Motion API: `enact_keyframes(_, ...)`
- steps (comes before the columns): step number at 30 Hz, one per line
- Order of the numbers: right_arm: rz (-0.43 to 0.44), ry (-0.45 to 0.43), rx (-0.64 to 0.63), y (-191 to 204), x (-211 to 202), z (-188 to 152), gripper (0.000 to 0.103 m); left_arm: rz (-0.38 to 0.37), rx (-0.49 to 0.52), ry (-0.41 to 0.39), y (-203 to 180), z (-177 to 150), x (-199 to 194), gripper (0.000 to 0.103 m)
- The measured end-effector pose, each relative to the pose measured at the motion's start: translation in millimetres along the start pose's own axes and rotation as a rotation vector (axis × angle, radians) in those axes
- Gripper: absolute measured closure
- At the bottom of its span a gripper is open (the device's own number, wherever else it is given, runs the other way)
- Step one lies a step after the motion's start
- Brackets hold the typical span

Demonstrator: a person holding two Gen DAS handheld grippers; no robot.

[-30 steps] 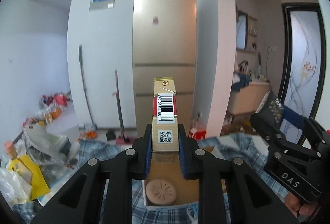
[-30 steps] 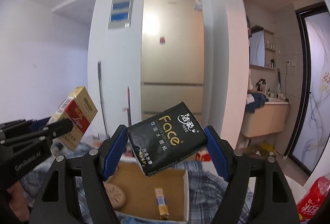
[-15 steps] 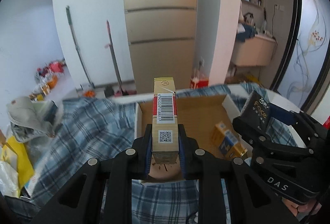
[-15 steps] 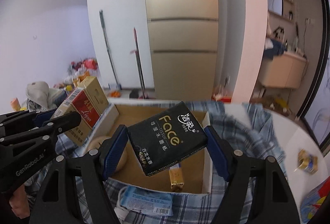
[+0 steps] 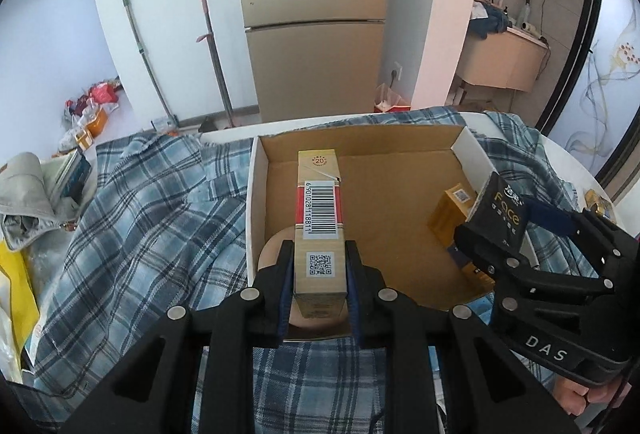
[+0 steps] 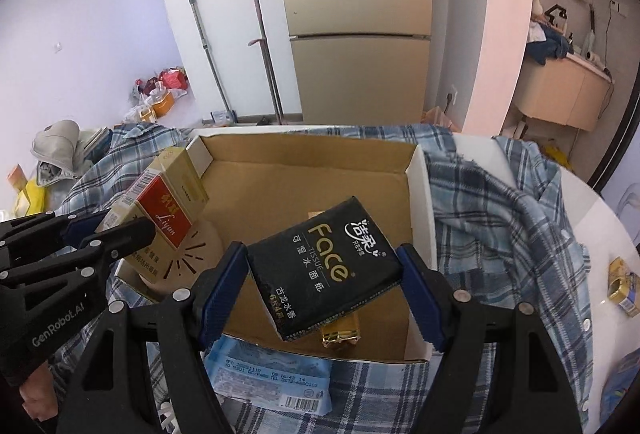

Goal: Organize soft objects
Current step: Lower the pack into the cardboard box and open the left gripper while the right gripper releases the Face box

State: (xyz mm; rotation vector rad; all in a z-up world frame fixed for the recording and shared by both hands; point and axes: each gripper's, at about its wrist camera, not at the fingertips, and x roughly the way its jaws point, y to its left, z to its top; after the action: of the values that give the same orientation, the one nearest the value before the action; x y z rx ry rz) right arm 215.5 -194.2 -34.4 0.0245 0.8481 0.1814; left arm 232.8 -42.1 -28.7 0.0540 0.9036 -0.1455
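My left gripper [image 5: 320, 266] is shut on a gold and red cigarette pack [image 5: 319, 218], held lengthwise above the left part of an open cardboard box [image 5: 400, 186]. The same pack [image 6: 164, 210] shows at the left of the right wrist view, over the box [image 6: 304, 186]. My right gripper [image 6: 324, 274] is shut on a black "Face" tissue pack [image 6: 324, 266], tilted, above the box's right front part. A round tan disc [image 6: 196, 254] and a gold pack [image 5: 450, 218] lie in the box. A blue wet-wipe packet [image 6: 272, 378] lies in front of the box.
The box rests on a blue plaid shirt [image 5: 152, 218] spread over a white round table [image 6: 592, 202]. A small gold tin [image 6: 622, 284] sits at the table's right. A fridge [image 5: 312, 14], two mops and floor clutter [image 5: 88, 114] stand behind.
Both grippers have dropped and tipped downward toward the box, each keeping its pack. The box interior and the plaid shirt now fill the views where wall and fridge showed before.
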Motion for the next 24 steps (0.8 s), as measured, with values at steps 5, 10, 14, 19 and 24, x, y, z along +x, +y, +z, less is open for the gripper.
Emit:
enact_keyframes(5, 0.005, 0.004, -0.003, 0, 1, -1, 0.029, 0.006, -0.001, 0.004, 0, 1, 0, 0.079)
enact_keyframes(10, -0.006, 0.003, -0.004, 0, 3, 0, 0.028, 0.024, -0.004, -0.003, 0, 1, 0, 0.053)
enact_keyframes(14, -0.004, 0.003, -0.003, 0, 3, 0, 0.025, 0.039, -0.004, -0.033, 1, 2, -6, 0.042)
enact_keyframes(19, 0.002, -0.003, -0.004, 1, 2, 0, 0.021, 0.042, -0.011, -0.039, 3, 3, -9, 0.042)
enact_keyframes(24, 0.000, -0.003, -0.004, 1, 2, 0, 0.020, 0.050, -0.001, -0.073, 1, 3, -17, 0.033)
